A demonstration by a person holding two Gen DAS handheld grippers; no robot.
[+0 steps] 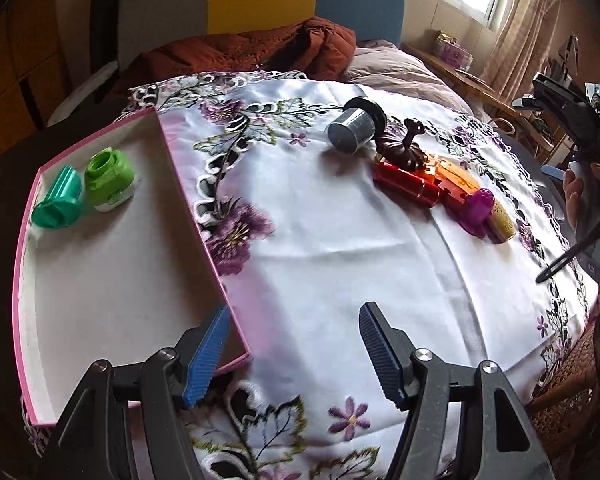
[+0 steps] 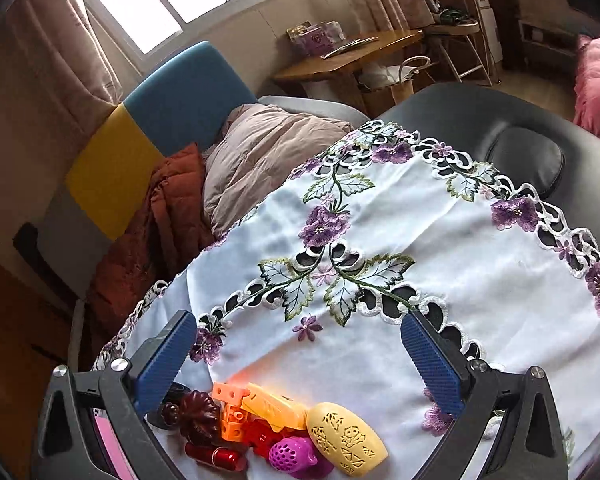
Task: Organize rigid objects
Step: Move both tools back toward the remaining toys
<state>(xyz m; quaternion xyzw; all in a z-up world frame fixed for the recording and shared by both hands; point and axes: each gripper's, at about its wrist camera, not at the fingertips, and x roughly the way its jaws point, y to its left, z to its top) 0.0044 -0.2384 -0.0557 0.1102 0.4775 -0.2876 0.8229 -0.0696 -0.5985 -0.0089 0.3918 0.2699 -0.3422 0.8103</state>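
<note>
Both hand-held grippers wide, empty: left (image 1: 296, 354), right (image 2: 300, 360). Box (image 1: 100, 280) holds two green bottles (image 1: 109, 180). Remaining toys (image 1: 440, 176) huddle touching on tabletop (image 1: 320, 260). I judge grabbing one risks knocking its neighbours or rolling the red tube (image 1: 406, 184).

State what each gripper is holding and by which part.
Nothing is held. The left gripper is open above the cloth beside the pink box; the right gripper is open above the toy pile.

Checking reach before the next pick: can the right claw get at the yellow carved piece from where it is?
Probably yes. The right claw is open and empty above the pile, and the yellow carved piece lies on the pile's outer edge, top uncovered; only the purple toy touches its side.
</note>
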